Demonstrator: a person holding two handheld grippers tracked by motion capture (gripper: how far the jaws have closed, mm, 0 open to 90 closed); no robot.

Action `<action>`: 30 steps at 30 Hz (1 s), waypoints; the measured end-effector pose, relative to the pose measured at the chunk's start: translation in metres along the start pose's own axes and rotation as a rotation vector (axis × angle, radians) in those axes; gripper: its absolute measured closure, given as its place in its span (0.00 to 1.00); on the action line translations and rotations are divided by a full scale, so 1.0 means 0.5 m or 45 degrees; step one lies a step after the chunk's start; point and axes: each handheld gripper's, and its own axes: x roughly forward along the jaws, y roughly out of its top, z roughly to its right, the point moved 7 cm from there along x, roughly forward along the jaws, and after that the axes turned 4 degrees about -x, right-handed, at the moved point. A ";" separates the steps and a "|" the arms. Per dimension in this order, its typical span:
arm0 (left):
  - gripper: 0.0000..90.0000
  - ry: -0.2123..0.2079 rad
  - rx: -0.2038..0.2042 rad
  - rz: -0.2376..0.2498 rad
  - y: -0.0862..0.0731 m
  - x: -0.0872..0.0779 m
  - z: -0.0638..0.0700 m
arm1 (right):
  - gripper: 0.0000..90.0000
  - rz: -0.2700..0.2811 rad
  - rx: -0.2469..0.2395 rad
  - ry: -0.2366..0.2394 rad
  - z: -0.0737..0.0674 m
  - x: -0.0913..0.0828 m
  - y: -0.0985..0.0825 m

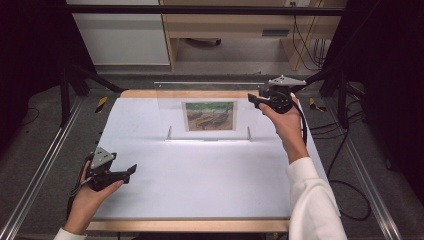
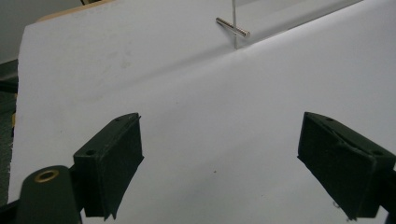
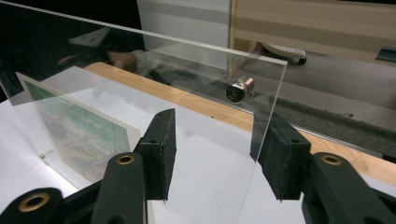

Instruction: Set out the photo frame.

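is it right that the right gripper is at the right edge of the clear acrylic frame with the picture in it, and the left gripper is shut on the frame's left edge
Not quite. The left gripper is open and rests near the table's front left, apart from the clear acrylic frame, as the high view shows. The right gripper is indeed at the frame's right edge.

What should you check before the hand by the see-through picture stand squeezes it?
1. Clear acrylic picture stand upright on the white table sheet: ok.
2. Its side edge lies between the right gripper jaws: ok.
3. Pads pressing the panel: not ok, gaps on both sides.
4. Painted picture card stays clear of the jaws: ok.
5. Left gripper open, out of the way: ok.
6. Metal foot pins firm: cannot tell.
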 end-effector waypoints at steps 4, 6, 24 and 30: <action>0.15 0.000 -0.008 0.008 0.001 -0.002 -0.001 | 0.51 -0.009 -0.008 -0.015 -0.003 0.000 0.000; 0.15 0.002 -0.009 0.008 0.001 -0.003 -0.002 | 0.46 -0.006 -0.017 -0.020 -0.005 -0.001 0.001; 0.11 0.007 -0.011 -0.014 -0.007 0.005 0.002 | 0.14 -0.057 -0.037 -0.141 -0.036 -0.088 -0.062; 0.10 0.001 -0.012 -0.017 -0.009 0.008 0.005 | 0.11 -0.057 -0.024 -0.155 -0.032 -0.120 -0.097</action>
